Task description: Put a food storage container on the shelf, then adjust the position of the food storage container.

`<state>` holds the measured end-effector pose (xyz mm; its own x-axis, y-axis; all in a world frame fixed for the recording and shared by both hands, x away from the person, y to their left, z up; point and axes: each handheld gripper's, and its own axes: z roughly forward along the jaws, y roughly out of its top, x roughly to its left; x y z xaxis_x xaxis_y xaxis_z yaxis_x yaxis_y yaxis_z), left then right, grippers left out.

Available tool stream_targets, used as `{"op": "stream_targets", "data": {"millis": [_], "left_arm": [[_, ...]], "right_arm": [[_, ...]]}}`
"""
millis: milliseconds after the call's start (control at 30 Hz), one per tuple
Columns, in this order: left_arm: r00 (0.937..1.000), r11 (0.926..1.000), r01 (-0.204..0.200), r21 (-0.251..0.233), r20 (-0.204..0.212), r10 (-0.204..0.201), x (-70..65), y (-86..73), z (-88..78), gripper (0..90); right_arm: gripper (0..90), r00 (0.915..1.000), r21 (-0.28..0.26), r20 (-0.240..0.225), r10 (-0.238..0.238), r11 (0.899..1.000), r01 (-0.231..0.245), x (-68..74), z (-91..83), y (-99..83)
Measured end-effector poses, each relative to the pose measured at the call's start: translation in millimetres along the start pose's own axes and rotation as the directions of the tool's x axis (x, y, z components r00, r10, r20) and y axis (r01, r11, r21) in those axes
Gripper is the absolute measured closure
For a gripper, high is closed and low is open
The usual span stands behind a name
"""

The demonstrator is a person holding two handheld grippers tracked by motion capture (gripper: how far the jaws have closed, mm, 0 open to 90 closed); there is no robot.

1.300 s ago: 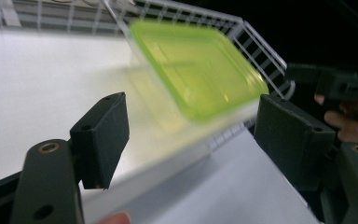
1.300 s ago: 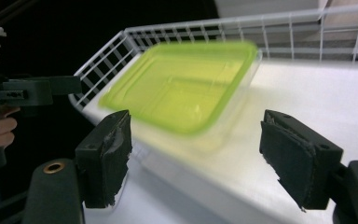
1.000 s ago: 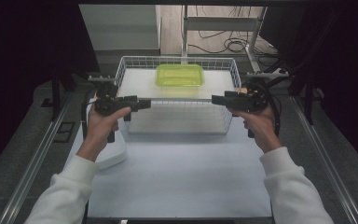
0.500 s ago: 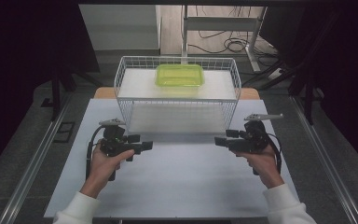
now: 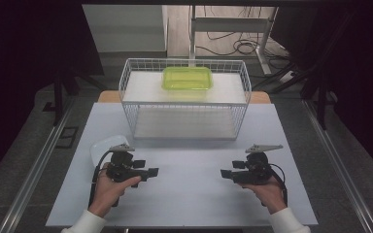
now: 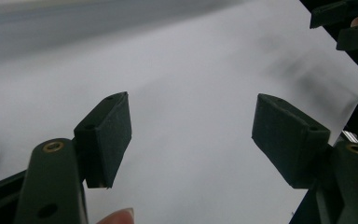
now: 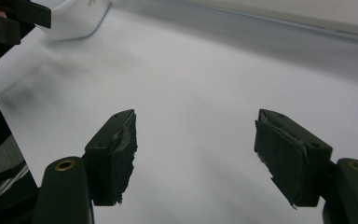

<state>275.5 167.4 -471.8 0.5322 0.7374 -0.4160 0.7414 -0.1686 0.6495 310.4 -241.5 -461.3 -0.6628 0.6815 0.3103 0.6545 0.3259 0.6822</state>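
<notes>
Both hands are now down at the near part of the white table top (image 5: pixel 189 194), well apart from the wire basket (image 5: pixel 184 99). A second ago they were up at the basket's near rim, one at each front corner. The left gripper (image 5: pixel 153 171) now lies low at the near left, pointing right; the right gripper (image 5: pixel 225 173) lies low at the near right, pointing left. Their tips face each other across a bare stretch of table. The forearms have drawn back toward the near edge, so less sleeve shows. A white dish (image 5: pixel 106 145) that the left arm covered now shows just beyond the left gripper.
</notes>
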Motion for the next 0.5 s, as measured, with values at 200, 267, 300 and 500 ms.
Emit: {"op": "stream_targets", "data": {"millis": [200,267,300,500], "left_arm": [[1.0000,1.0000,-0.001,0.007,-0.006,0.001,-0.7,-1.8,2.8,26.3],[0.9999,1.0000,-0.002,0.005,-0.011,0.002,0.0,-1.5,2.2,25.7],[0.9999,1.0000,-0.002,0.006,-0.012,0.002,0.1,-1.6,2.0,25.5],[0.9996,0.9997,-0.020,0.014,-0.019,0.020,0.2,-2.4,0.7,25.7]], "right_arm": [[29.3,0.9999,0.001,0.008,0.011,1.000,-0.011,-1.0,0.8,-4.3],[29.3,0.9999,-0.012,0.004,0.012,1.000,-0.012,-1.1,-0.1,-4.2],[29.3,0.9999,-0.011,0.003,0.014,1.000,-0.014,-1.7,-0.1,-4.4],[29.2,0.9998,0.006,0.014,0.011,1.000,-0.011,-2.9,4.2,-3.8]]}}
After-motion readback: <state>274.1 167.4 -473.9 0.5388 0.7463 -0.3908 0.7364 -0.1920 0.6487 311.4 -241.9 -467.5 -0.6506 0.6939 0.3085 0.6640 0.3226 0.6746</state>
